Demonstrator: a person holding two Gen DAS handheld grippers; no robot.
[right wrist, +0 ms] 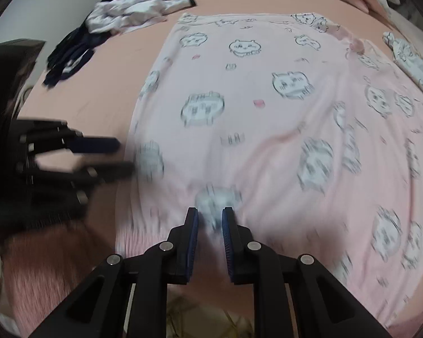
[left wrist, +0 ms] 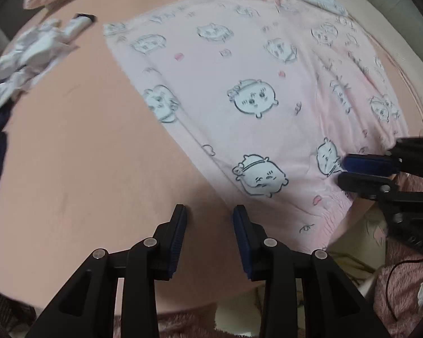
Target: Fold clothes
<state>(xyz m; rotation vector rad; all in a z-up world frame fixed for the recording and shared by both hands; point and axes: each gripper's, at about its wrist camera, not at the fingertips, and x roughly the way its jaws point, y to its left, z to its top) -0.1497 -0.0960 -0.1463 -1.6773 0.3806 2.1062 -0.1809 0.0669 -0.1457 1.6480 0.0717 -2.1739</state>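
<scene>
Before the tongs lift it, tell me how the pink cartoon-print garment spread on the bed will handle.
The pink cartoon-print garment is probably floppy: it lies flat with soft wrinkles and will likely sag when lifted. It looks thin, so likely light. Its gathered hem bunches, and the right tongs pinch a fold there, so it should grip rather than slip.

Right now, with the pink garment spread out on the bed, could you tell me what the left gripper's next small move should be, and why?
Probably bring the left gripper onto the near hem of the pink garment and close. Its jaws are apart with only bare sheet between them, just off the garment's edge, while the right gripper already pinches fabric at that hem. A fold likely needs both corners held.
</scene>
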